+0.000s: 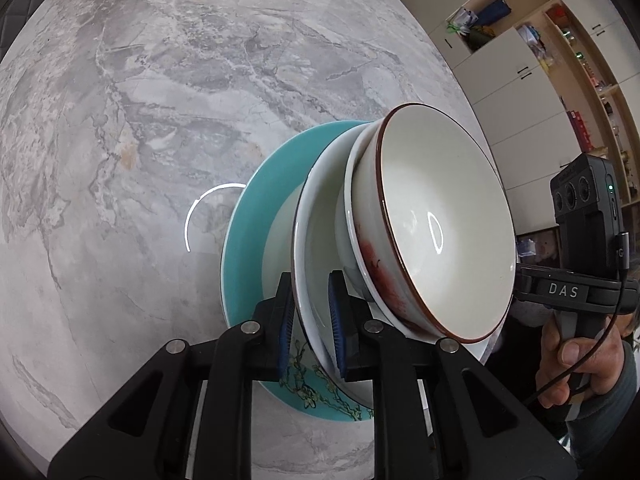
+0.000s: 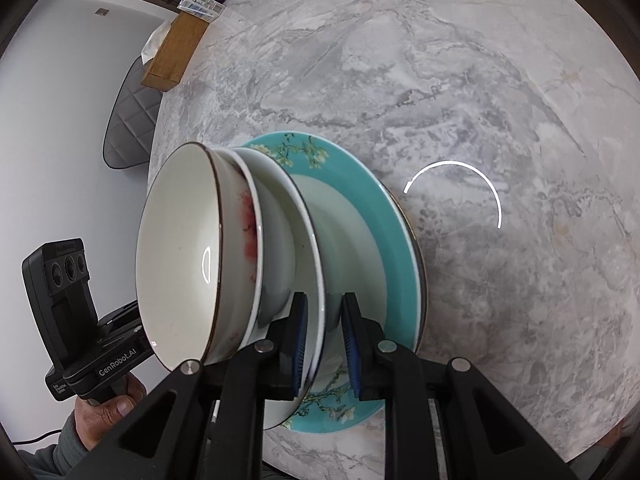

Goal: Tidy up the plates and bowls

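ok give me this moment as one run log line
left gripper: shut on white plate rim | right gripper: same plate rim, opposite side | load: two bowls stacked on plate | below: teal plate on marble table

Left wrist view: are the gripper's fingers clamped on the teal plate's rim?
No. The left gripper pinches the rim of the white plate above the teal plate.

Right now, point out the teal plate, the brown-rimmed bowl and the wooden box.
teal plate (image 2: 394, 240), right wrist view, bare teal rim
brown-rimmed bowl (image 1: 440, 216), left wrist view, white inside
wooden box (image 2: 176, 54), right wrist view, long side face
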The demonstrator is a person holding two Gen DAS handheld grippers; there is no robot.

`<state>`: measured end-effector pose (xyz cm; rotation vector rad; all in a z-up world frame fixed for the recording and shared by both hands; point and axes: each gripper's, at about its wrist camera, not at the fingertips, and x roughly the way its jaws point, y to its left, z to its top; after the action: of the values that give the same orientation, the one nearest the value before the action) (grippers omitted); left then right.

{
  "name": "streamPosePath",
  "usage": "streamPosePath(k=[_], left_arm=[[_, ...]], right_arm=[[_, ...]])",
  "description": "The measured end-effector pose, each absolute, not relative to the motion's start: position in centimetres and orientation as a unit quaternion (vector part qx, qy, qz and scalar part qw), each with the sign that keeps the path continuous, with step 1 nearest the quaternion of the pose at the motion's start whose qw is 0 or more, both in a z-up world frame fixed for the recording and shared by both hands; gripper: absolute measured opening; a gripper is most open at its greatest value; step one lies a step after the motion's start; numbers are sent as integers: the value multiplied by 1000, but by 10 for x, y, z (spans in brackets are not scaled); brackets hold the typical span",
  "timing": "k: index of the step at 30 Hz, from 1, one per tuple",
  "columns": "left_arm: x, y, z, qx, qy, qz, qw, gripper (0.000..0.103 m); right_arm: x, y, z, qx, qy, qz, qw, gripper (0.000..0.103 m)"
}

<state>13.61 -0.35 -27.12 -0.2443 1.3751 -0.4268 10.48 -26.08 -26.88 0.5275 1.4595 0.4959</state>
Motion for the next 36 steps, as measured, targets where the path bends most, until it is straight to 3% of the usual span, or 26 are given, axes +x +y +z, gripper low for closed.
streamPosePath(k=[12, 15, 17, 19, 22, 27, 30, 32, 36], left_arm=[[131, 10, -263, -126, 616, -186, 755, 18], [127, 23, -256, -136, 611, -176, 760, 30], [122, 32, -250, -153, 603, -179, 762, 47], [114, 40, -242, -154, 598, -169, 768, 58], [100, 50, -225, -185, 584, -182, 769, 59], [76, 52, -196, -205, 560, -193, 779, 72], [59, 49, -182, -196, 553, -187, 788, 91], [46, 48, -176, -202, 548, -178, 792, 103], [23, 43, -169, -177, 551, -133, 805, 103]], right_arm=[[106, -259, -269, 234, 642, 224, 695, 22], [102, -263, -263, 229, 637, 219, 703, 32], [97, -271, -258, 236, 632, 213, 707, 38], [91, -280, -252, 243, 625, 209, 712, 53], [76, -291, -238, 255, 612, 200, 722, 66], [42, -303, -214, 261, 588, 187, 743, 79], [27, -306, -205, 260, 578, 178, 753, 86], [22, -309, -199, 257, 569, 174, 762, 99], [13, -310, -188, 234, 555, 178, 778, 103]])
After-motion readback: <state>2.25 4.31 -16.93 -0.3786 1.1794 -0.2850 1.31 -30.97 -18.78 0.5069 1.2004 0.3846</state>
